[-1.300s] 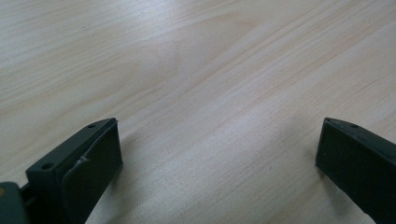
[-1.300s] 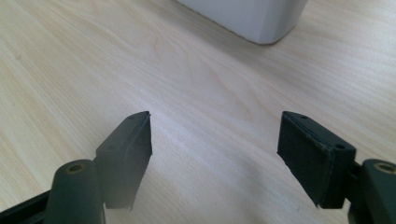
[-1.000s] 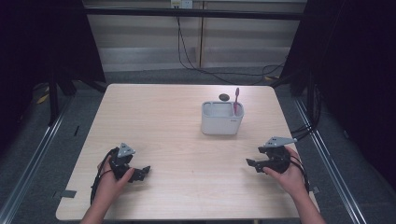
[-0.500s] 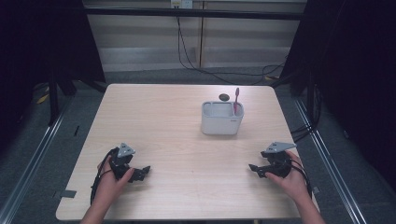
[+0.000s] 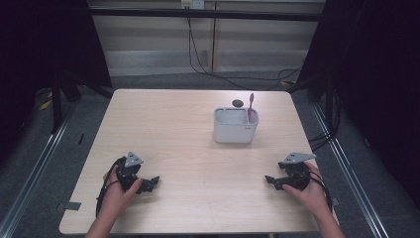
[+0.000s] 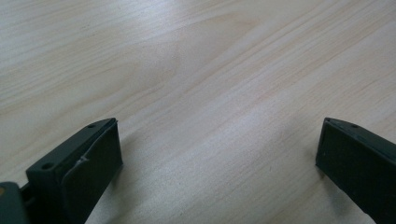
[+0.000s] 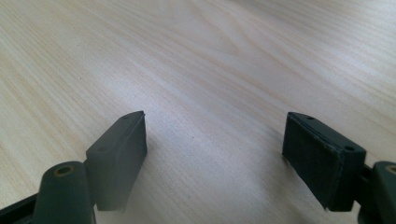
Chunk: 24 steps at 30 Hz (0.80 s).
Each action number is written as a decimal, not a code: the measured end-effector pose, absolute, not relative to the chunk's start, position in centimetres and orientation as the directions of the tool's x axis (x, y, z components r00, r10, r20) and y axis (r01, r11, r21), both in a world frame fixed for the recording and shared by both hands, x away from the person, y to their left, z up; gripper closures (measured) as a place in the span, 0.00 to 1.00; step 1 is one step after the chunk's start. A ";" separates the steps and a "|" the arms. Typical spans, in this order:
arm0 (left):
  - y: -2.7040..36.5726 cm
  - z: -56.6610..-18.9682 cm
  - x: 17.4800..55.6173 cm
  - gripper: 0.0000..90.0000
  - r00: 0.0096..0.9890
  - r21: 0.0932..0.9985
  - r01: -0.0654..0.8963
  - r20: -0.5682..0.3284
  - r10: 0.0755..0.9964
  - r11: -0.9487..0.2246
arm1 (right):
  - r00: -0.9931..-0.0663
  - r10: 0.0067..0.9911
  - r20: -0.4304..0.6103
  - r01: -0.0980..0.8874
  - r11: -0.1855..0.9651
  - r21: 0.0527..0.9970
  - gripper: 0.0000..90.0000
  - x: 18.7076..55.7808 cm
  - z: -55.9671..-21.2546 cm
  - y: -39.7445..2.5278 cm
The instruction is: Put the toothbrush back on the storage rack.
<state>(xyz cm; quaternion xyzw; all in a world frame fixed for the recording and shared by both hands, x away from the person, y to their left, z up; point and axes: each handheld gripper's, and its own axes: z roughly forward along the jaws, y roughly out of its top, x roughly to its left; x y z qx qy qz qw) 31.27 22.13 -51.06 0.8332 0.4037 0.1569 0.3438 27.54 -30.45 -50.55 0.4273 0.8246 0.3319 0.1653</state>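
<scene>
**Both grippers idle, toothbrush already in the holder**

Left gripper (image 5: 148,184) at 7 o'clock and right gripper (image 5: 273,181) at 5 rest on the bench (image 5: 173,129), jaws wide and empty. The pink toothbrush (image 5: 250,105) stands in the white holder (image 5: 235,131) at 1 o'clock; likely little remains.

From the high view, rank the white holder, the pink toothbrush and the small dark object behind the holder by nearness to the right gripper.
Measured from the right gripper, at the table's near right edge:
1. White holder, mid-table, forward and to its left.
2. Pink toothbrush, standing upright in the holder's right compartment.
3. Small dark object, on the table just behind the holder.
</scene>
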 end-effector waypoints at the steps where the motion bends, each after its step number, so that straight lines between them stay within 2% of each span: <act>1: 22.1 -51.1 31.3 0.00 0.625 0.700 0.565 -0.016 0.781 -0.437 | -0.573 0.819 0.019 0.602 0.405 0.688 0.23 27.5 -50.6 -30.5; 24: 22.1 -51.1 31.3 0.00 0.625 0.700 0.564 -0.016 0.780 -0.437 | -0.563 0.826 0.026 0.581 0.373 0.723 0.19 27.3 -51.1 -30.8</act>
